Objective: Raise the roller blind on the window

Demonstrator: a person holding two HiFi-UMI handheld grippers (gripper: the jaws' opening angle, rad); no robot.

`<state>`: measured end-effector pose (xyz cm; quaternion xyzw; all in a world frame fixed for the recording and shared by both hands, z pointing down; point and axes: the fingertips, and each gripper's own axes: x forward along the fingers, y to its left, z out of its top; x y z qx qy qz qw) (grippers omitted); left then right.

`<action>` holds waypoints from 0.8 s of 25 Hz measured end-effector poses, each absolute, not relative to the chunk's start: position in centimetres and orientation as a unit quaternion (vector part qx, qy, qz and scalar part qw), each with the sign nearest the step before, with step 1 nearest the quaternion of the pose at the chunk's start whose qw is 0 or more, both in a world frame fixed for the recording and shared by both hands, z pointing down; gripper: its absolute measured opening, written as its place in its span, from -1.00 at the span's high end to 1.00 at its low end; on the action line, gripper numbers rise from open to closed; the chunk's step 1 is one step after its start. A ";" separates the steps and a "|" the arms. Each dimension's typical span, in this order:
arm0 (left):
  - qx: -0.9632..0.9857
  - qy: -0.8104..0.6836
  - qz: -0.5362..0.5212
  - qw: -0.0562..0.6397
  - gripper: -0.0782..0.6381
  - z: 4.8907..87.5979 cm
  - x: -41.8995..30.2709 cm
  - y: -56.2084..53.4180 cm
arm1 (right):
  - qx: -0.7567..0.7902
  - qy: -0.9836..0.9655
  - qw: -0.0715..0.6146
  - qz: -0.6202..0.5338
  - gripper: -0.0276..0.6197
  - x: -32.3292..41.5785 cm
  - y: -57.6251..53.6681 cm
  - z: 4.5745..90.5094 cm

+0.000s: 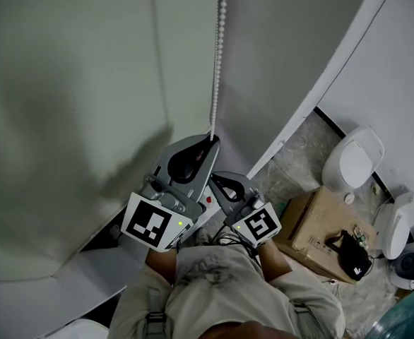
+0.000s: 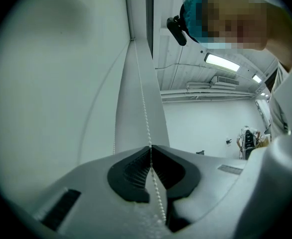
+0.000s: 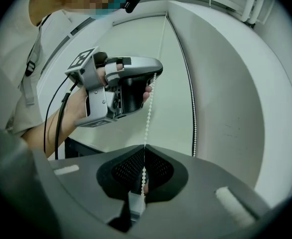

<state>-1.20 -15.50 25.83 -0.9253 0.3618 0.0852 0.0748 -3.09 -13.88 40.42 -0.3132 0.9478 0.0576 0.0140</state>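
The pale roller blind (image 1: 73, 104) fills the left of the head view. Its white bead chain (image 1: 220, 48) hangs straight down to my left gripper (image 1: 211, 141), whose jaws are shut on it. In the left gripper view the bead chain (image 2: 142, 103) runs between the closed pads of the left gripper (image 2: 150, 147). Just below and to the right, my right gripper (image 1: 221, 179) is shut on the same chain lower down. In the right gripper view the bead chain (image 3: 149, 111) rises from the closed right gripper (image 3: 144, 146) up to the left gripper (image 3: 155, 74). A second strand (image 3: 192, 108) hangs free at the right.
A white sill (image 1: 87, 274) runs below the blind, and a white frame edge (image 1: 320, 83) slants to the right of the chain. On the floor at the right stand a cardboard box (image 1: 316, 224), a black bag (image 1: 352, 254) and a white lidded bin (image 1: 353, 159).
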 end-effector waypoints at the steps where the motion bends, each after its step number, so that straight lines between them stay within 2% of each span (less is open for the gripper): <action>1: -0.926 0.362 0.082 0.073 0.73 26.2 -1.1 -15.6 | -0.313 0.948 0.010 0.057 0.88 -3.1 -13.9 40.8; 20: -0.931 0.362 0.050 0.005 0.73 32.8 -0.7 -16.9 | -0.320 0.946 -0.050 -0.022 0.88 -2.6 -14.2 47.8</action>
